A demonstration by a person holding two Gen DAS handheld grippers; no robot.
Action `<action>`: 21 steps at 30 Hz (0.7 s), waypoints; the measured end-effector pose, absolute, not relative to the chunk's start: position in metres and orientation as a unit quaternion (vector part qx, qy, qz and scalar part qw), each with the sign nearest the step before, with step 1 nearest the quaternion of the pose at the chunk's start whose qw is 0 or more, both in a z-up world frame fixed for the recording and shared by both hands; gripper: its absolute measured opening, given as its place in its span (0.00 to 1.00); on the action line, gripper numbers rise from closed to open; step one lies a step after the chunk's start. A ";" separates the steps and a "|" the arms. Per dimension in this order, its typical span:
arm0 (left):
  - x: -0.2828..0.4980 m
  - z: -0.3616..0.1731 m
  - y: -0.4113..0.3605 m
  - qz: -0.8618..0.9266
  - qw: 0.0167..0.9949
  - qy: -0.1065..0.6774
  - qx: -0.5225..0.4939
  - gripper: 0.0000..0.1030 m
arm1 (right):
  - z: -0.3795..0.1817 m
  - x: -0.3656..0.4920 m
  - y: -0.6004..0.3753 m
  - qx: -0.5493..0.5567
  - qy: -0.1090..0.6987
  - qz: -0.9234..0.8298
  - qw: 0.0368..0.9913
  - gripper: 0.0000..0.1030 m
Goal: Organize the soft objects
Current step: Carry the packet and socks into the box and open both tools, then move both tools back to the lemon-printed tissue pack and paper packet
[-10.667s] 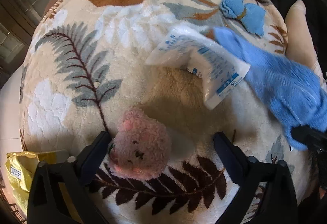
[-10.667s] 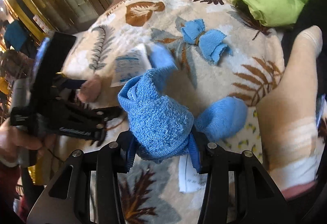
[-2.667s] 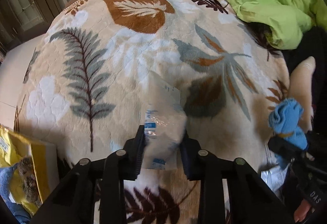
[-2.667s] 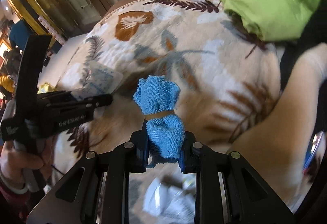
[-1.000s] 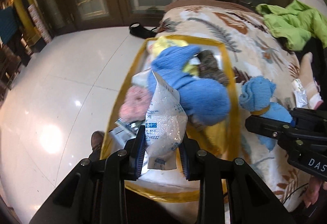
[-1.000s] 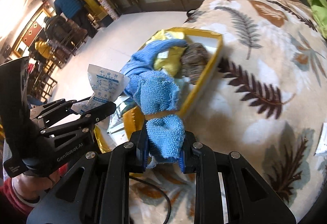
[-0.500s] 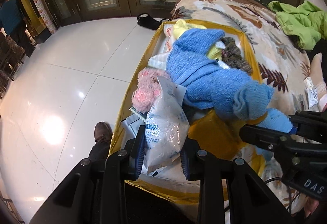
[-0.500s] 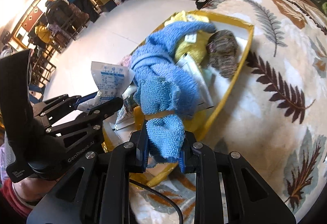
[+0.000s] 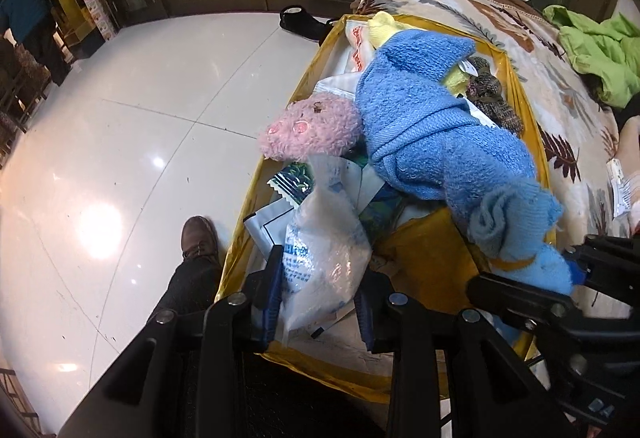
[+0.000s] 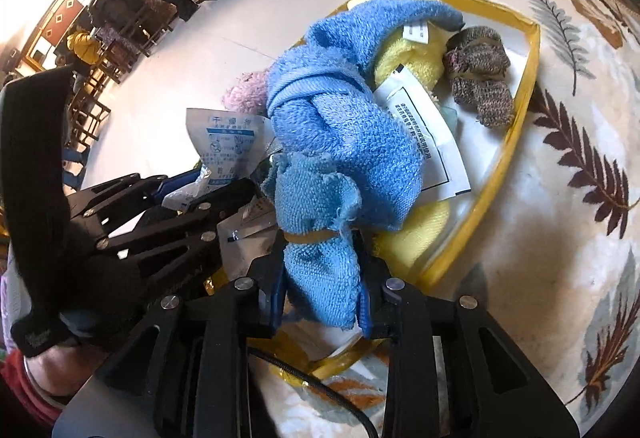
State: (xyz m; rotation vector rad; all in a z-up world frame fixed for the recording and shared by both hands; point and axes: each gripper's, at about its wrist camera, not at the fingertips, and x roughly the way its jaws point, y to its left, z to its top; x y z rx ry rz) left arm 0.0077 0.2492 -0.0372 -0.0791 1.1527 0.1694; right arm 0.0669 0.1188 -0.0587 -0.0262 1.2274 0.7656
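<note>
My left gripper (image 9: 318, 278) hangs over the near end of the yellow-rimmed box (image 9: 516, 86). A clear plastic bag of white granules (image 9: 324, 250) sits between its opening jaws, and the pads still touch it. My right gripper (image 10: 322, 278) has a small blue cloth bundle tied with a band (image 10: 320, 222) between its jaws. These jaws are opening too, with the pads still against the cloth. In the box lie a pink plush toy (image 9: 312, 130), a big blue towel (image 9: 424, 118), a yellow cloth (image 10: 412, 54), a brown knitted piece (image 10: 480, 78) and paper packets.
The box stands at the edge of a leaf-patterned blanket (image 10: 580, 166). A green jacket (image 9: 600, 50) lies at the far right. A white tiled floor (image 9: 120, 158) lies to the left, with a person's leg and brown shoe (image 9: 198, 238). People stand far back.
Both grippers have sunk closer to the box with the bag and the blue bundle. The bundle now rests against the big blue towel.
</note>
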 end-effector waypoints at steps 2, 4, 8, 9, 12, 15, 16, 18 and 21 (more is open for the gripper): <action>0.008 -0.036 0.252 0.078 0.833 0.545 -0.048 0.37 | -0.054 0.064 0.117 -0.013 0.557 0.357 0.750 0.30; 0.007 -0.034 0.253 0.071 0.831 0.548 -0.062 0.55 | -0.047 0.061 0.114 -0.011 0.549 0.362 0.753 0.32; 0.004 -0.021 0.254 0.077 0.839 0.535 -0.060 0.61 | -0.040 0.060 0.108 -0.001 0.543 0.366 0.756 0.32; 0.003 -0.017 0.255 0.077 0.841 0.532 -0.062 0.61 | -0.039 0.060 0.106 0.002 0.543 0.365 0.756 0.32; 0.003 -0.012 0.255 0.078 0.843 0.528 -0.063 0.61 | -0.041 0.060 0.098 0.016 0.548 0.362 0.754 0.32; 0.004 -0.011 0.251 0.074 0.843 0.529 -0.066 0.61 | -0.043 0.057 0.090 0.032 0.549 0.357 0.755 0.32; 0.006 -0.011 0.249 0.071 0.842 0.530 -0.067 0.61 | -0.044 0.057 0.086 0.033 0.549 0.354 0.757 0.32; 0.008 -0.010 0.243 0.067 0.843 0.530 -0.066 0.61 | -0.044 0.058 0.077 0.040 0.548 0.348 0.760 0.32; 0.012 -0.004 0.229 0.051 0.847 0.525 -0.062 0.61 | -0.045 0.060 0.063 0.058 0.546 0.342 0.762 0.32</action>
